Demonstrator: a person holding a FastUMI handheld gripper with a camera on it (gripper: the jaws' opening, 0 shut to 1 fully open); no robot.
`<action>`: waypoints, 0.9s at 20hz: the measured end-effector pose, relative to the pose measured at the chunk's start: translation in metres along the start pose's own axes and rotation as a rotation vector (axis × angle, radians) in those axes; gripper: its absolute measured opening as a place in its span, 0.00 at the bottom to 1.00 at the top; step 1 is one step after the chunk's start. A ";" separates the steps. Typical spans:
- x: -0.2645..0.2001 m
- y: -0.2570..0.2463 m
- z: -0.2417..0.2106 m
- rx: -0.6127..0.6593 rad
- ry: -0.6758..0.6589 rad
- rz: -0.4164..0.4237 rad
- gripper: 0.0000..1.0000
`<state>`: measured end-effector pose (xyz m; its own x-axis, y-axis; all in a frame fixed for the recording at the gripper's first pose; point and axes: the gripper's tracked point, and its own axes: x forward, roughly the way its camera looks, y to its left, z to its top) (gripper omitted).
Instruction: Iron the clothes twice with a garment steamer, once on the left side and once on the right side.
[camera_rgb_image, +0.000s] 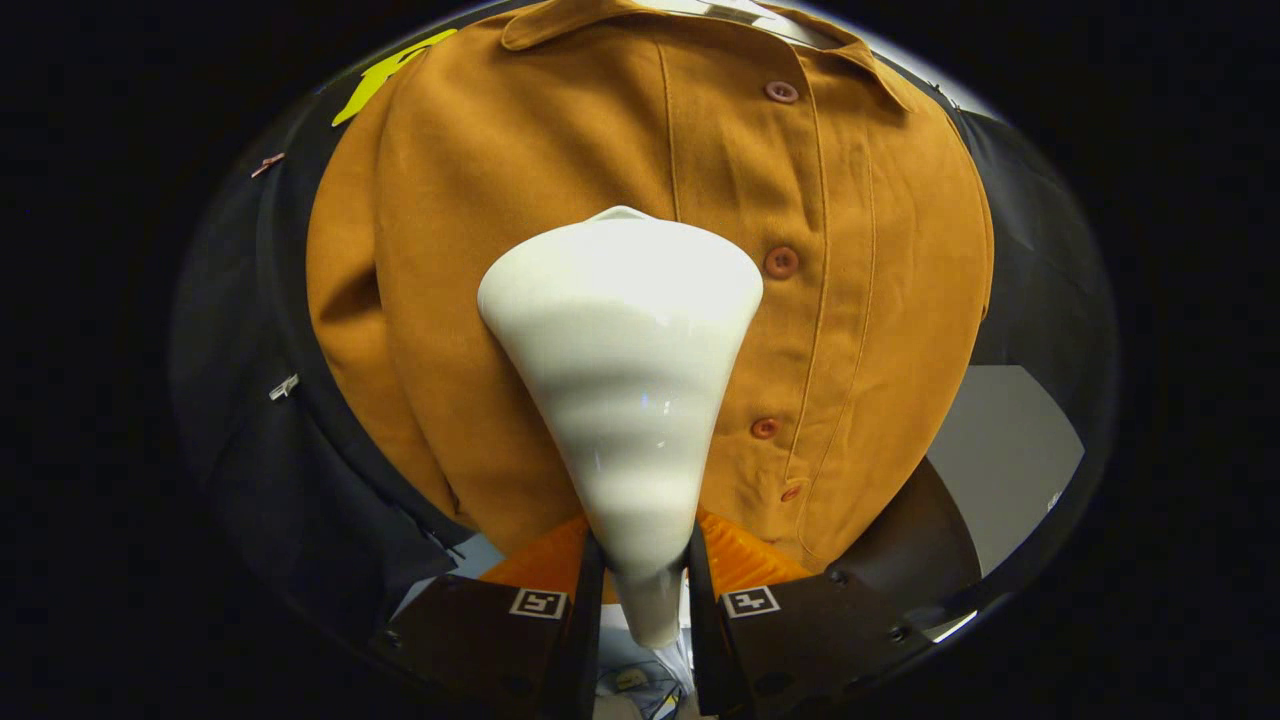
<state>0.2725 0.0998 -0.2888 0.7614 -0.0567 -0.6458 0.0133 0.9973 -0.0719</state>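
Fingers (642, 590) nearest, clamped from both sides on narrow neck of white steamer (622, 380); square black-and-white marker on each finger, no readable writing. Steamer widens ahead into broad head, pressed near shirt (560, 150) front, just left of button row (781, 262). Shirt mustard-brown, collared, hanging upright before black booth wall (260, 400). No brand or label legible.

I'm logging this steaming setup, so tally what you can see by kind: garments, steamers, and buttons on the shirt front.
Garments: 1, the orange shirt
Steamers: 1, the white steamer head, clamped in the gripper
Buttons: 4
Total: 6
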 end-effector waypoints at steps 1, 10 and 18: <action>0.001 -0.001 -0.006 0.003 0.012 0.002 0.42; 0.011 -0.003 -0.050 0.002 0.124 0.013 0.42; 0.018 -0.001 -0.088 0.000 0.225 0.040 0.42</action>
<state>0.2286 0.0938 -0.3674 0.5975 -0.0255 -0.8015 -0.0140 0.9990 -0.0422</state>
